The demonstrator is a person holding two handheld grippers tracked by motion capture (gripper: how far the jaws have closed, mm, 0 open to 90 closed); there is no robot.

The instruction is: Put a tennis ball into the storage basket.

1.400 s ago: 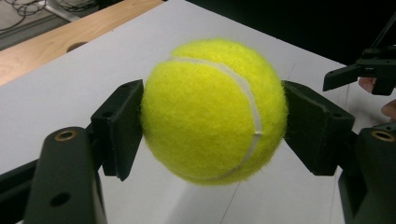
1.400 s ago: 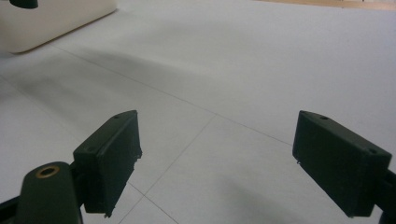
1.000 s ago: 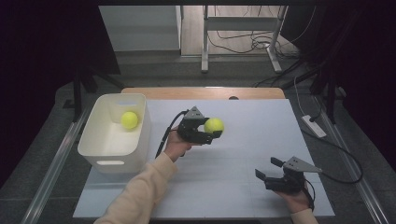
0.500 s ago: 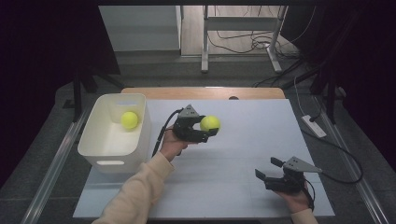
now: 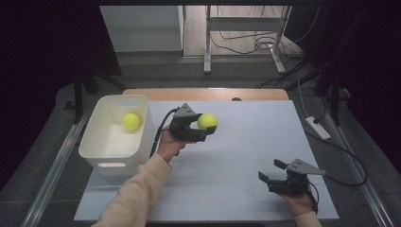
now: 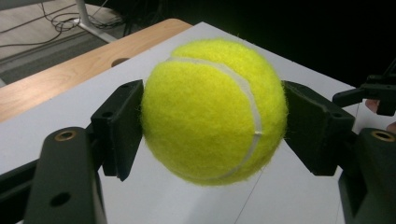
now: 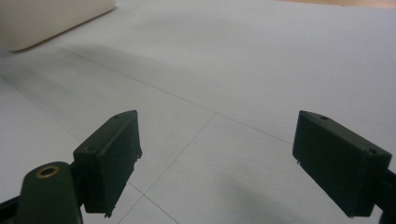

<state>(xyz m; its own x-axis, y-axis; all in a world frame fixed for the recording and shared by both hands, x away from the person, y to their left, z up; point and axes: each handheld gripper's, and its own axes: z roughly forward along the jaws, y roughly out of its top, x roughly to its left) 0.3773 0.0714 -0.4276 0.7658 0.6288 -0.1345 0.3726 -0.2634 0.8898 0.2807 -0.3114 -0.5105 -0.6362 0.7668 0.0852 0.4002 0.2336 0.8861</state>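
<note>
A yellow ball (image 6: 214,111) is pinched in the left claw (image 5: 200,129) above the white counter (image 5: 246,156). It has been carried closer to the white bin (image 5: 115,163), where another ball (image 5: 131,121) is kept. The right claw (image 5: 279,178) is held spread, low over the counter.

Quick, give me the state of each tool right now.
Left tool: closed on a tennis ball, lifted off the table.
Right tool: open, holding nothing.

Dim, dark surroundings; soft shadows on table (image 5: 246,151); slight close-up blur.
</note>
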